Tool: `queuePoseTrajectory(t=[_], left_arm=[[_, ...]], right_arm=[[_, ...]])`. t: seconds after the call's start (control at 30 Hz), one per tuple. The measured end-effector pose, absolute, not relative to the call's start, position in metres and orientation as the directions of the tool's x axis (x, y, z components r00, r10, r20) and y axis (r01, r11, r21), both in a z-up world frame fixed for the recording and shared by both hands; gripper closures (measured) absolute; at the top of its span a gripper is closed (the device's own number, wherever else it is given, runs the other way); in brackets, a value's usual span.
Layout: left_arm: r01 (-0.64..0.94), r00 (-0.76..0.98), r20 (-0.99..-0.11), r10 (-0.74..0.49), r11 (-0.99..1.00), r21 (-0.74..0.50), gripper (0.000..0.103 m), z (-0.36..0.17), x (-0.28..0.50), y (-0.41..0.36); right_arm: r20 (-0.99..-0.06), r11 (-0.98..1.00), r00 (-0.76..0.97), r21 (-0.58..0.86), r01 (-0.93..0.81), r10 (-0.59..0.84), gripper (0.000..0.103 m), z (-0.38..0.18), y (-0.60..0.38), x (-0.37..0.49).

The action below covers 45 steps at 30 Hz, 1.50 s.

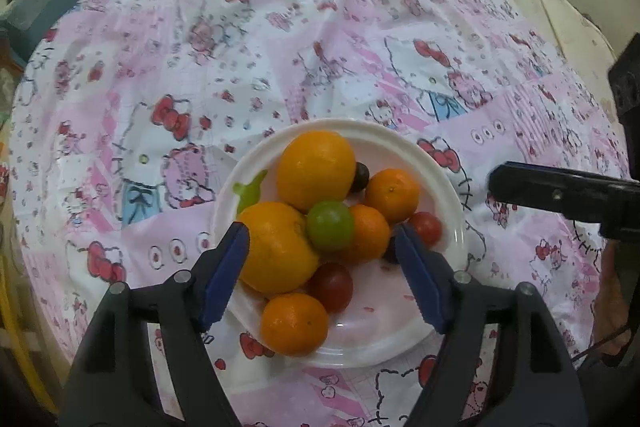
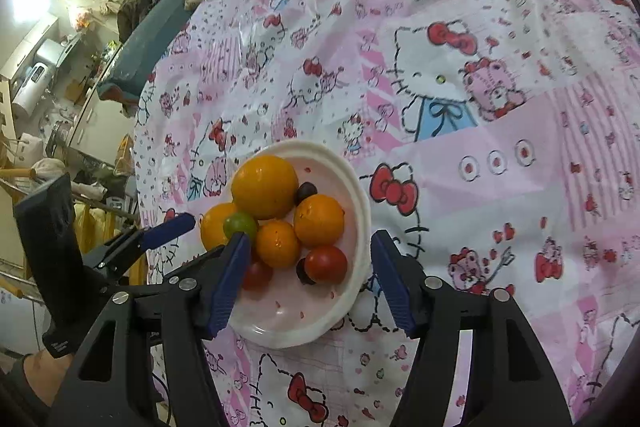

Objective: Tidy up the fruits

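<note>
All the fruit in view sits heaped in one round white plastic plate (image 1: 448,187), low and centre in both wrist views, on a tabletop covered by a pink-and-white cartoon-cat plastic cloth (image 1: 280,47). The heap holds two big yellow-orange oranges (image 1: 316,169), three smaller mandarins (image 1: 392,195), a green lime (image 1: 330,227), red cherry tomatoes (image 1: 426,227) and a few dark grapes (image 1: 362,177).

The left gripper (image 1: 324,247) hovers over the plate with its blue fingers (image 1: 224,267) spread moderately wide, straddling the pile without pressing on anything. The right gripper (image 2: 310,259) also stands moderately open and empty, one finger over the fruit, the other over the plate's right rim.

No loose fruit shows on the cloth, so gathering looks finished or nearly so; little seems left beyond pulling both grippers away.
</note>
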<state>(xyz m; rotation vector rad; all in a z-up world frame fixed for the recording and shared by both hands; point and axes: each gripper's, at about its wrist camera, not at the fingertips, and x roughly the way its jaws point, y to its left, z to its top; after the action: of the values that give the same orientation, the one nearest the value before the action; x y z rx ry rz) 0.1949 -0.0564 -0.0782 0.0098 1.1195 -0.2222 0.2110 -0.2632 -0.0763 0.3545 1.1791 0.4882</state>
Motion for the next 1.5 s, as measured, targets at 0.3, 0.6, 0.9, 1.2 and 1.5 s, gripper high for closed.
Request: queuePoseTrajectory(t=[0.3, 0.6, 0.9, 1.2, 1.5], left_arm=[[0.132, 0.554, -0.819, -0.153, 0.987, -0.095, 0.030, -0.034, 0.154, -0.041], [0.078, 0.636, -0.760, -0.133, 0.991, -0.108, 0.030, -0.005, 0.098, -0.020], [-0.001, 0.668, -0.739, -0.084, 0.994, -0.113, 0.020, -0.005, 0.049, -0.005], [-0.058, 0.718, -0.696, -0.019, 0.994, -0.088, 0.000, 0.001, 0.015, 0.003], [-0.102, 0.737, -0.675, 0.034, 0.993, -0.062, 0.000, -0.002, 0.018, 0.004]], right_arm=[[-0.754, 0.881, 0.457, 0.408, -0.238, 0.472, 0.024, -0.027, -0.268, 0.170], [-0.717, 0.887, 0.523, 0.386, -0.255, 0.462, 0.008, -0.009, -0.263, 0.117], [-0.699, 0.924, 0.604, 0.283, -0.258, 0.383, 0.006, -0.002, -0.255, 0.072], [-0.658, 0.945, 0.678, 0.220, -0.243, 0.327, 0.000, -0.002, -0.245, 0.037], [-0.661, 0.951, 0.684, 0.197, -0.240, 0.309, 0.000, -0.013, -0.233, 0.047]])
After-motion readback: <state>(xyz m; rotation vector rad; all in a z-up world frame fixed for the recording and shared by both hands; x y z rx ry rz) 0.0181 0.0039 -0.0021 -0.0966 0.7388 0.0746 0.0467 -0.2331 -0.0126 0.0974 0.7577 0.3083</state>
